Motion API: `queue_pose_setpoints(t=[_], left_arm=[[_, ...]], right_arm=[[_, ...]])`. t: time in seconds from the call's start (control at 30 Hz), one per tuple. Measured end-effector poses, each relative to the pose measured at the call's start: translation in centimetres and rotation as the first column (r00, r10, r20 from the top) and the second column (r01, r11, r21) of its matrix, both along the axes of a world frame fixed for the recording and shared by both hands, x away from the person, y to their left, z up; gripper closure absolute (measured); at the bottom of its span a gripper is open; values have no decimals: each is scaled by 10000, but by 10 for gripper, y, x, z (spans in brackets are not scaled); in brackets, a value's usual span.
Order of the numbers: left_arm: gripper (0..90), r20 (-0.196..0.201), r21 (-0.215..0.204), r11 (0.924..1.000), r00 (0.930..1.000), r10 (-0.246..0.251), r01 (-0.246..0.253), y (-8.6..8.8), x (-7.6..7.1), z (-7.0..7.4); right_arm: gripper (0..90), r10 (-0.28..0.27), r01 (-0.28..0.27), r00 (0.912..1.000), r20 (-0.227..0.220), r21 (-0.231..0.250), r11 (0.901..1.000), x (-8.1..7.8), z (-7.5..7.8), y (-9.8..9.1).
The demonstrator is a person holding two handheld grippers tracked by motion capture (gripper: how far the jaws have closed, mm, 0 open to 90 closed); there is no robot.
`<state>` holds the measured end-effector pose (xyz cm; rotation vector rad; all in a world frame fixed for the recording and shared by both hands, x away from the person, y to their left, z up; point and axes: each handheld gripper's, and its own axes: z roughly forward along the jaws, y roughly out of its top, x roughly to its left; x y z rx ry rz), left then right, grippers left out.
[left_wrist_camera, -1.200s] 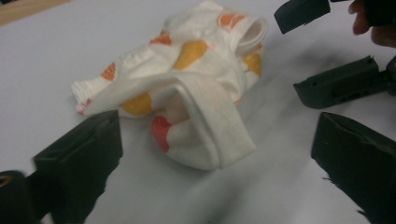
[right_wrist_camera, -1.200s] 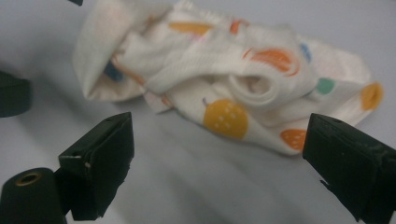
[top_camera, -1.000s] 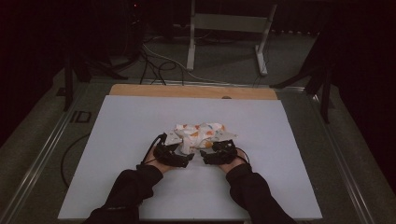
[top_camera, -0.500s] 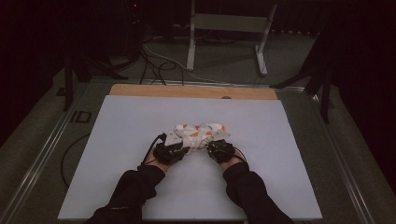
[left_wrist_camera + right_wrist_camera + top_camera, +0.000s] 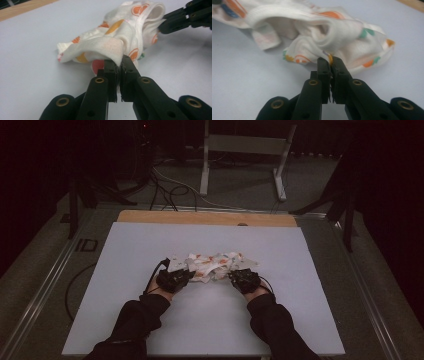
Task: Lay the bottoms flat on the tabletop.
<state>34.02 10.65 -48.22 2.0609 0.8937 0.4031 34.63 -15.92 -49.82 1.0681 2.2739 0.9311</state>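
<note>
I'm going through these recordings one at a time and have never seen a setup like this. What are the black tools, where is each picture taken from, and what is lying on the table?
A person sits at a white table and holds a two-jaw tool in each hand. The wide picture comes from a fixed camera above, looking forward and down. There the left hand-held gripper and the right hand-held gripper meet a small crumpled cloth, white with orange and teal prints. The two close-ups come from cameras riding on the tools, looking along their black jaws. In the left gripper view the jaws have just closed and pinch an edge of the cloth; the other tool shows at upper right. The right gripper view shows the same pinch on the cloth's other side.
</note>
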Motion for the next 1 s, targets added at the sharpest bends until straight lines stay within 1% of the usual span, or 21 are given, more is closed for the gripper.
queue_pose_setpoints(t=[0.07, 0.1, 0.13, 0.23, 0.27, 0.3, 0.33, 0.4, 0.43, 0.47, 0.5, 0.6, 0.7, 0.73, 0.8, 0.87, 1.0], left_arm=[[862, 78, -5, 10000, 10000, 44, -44, 3, 1, 4], [862, 102, -9, 9999, 9999, 117, -117, 5, 2, 6], [862, 108, -35, 9999, 9998, 152, -152, 6, 3, 8], [862, 213, -20, 9998, 9996, 180, -180, 9, 3, 12], [862, 255, -37, 9998, 9995, 185, -184, 11, 4, 14], [863, 385, 57, 9997, 9990, 240, -242, 14, 4, 18], [863, 402, 23, 9996, 9988, 276, -277, 16, 5, 20], [863, 402, 23, 9996, 9988, 276, -277, 16, 5, 20], [863, 510, 71, 9992, 9980, 381, -385, 21, 6, 23], [863, 516, 119, 9989, 9977, 437, -443, 24, 7, 25], [864, 508, 79, 9988, 9975, 486, -491, 26, 7, 25], [864, 488, 74, 9980, 9969, 625, -629, 33, 9, 26], [864, 413, 98, 9973, 9966, 718, -722, 42, 9, 25], [864, 413, 107, 9973, 9966, 716, -721, 43, 8, 24], [864, 393, 170, 9977, 9972, 642, -649, 46, 5, 23], [864, 364, 274, 9981, 9979, 537, -547, 48, 2, 22], [863, 90, 217, 9994, 9996, 267, -269, 51, -6, 15]], right_arm=[[866, -47, 46, 10000, 73, 71, 10000, 1, 4, -4], [866, -99, 98, 9998, 183, 28, 9999, 1, 6, -6], [865, -171, 168, 9995, 265, 86, 9998, 2, 9, -9], [865, -242, 237, 9993, 281, 181, 9996, 2, 11, -11], [866, -376, 366, 9984, 417, 232, 9991, 3, 15, -16], [865, -550, 528, 9973, 488, 451, 9976, 5, 20, -23], [865, -594, 566, 9968, 532, 537, 9970, 6, 22, -26], [865, -682, 651, 9961, 567, 564, 9963, 7, 24, -28], [865, -806, 762, 9945, 666, 658, 9949, 8, 28, -33], [865, -839, 794, 9940, 700, 654, 9947, 8, 29, -35], [865, -956, 904, 9924, 769, 682, 9936, 9, 32, -39], [865, -1255, 1170, 9882, 879, 952, 9886, 10, 39, -48], [865, -1424, 1326, 9854, 937, 1041, 9857, 10, 43, -59], [865, -1474, 1370, 9848, 916, 1118, 9842, 10, 44, -63], [865, -1497, 1393, 9841, 953, 1080, 9843, 8, 43, -67], [864, -1436, 1344, 9853, 920, 998, 9859, 4, 41, -71], [862, -1286, 1215, 9885, 799, 882, 9887, -7, 33, -75]])
